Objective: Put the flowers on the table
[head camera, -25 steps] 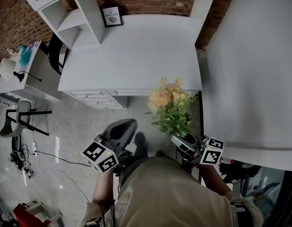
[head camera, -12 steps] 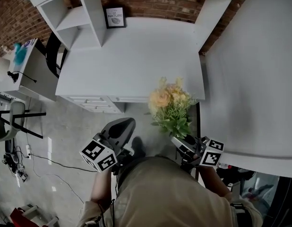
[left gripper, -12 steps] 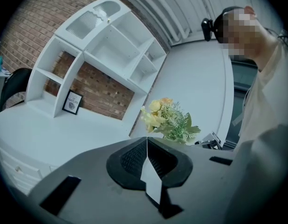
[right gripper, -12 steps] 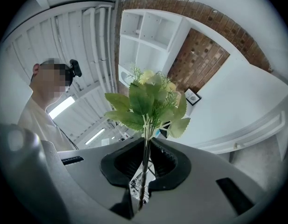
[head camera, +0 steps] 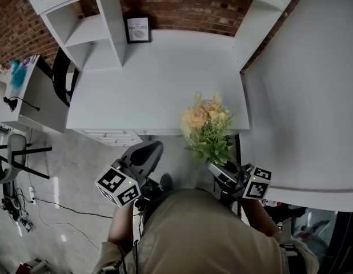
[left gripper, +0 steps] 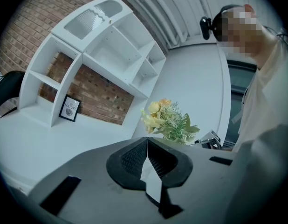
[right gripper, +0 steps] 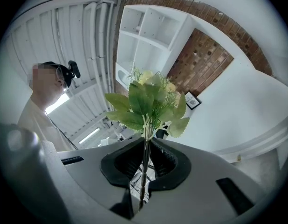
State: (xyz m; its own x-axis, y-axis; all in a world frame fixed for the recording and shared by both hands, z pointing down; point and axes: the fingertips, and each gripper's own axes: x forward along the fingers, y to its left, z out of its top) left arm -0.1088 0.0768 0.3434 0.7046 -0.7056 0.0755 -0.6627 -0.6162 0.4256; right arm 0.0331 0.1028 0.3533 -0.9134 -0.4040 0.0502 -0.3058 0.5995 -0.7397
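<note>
The right tongs [head camera: 221,172] pinch the thin green stems of the flowers [head camera: 206,124], a bunch of pale yellow and peach blooms over broad green leaves. In the right gripper view the stems run straight up between the 2 dark pads [right gripper: 160,160], which press on them from both sides, and the leaves fan out just above the tongs [right gripper: 145,147].

In the head view the blooms overlap the near right corner of the white table [head camera: 159,79], at about 5 o'clock on its top, while the stems and the tongs sit off its edge over the grey floor [head camera: 79,164].

The left tongs [head camera: 149,151] are at 8 o'clock from the flowers and well apart from them. Their pads are pressed together with nothing between.

At 11 o'clock on the table a small framed picture [head camera: 137,29] stands against the brick wall [head camera: 182,4], just beside a white shelf unit [head camera: 85,30] of open compartments. White drawers [head camera: 111,136] sit under the table's near edge.
</note>
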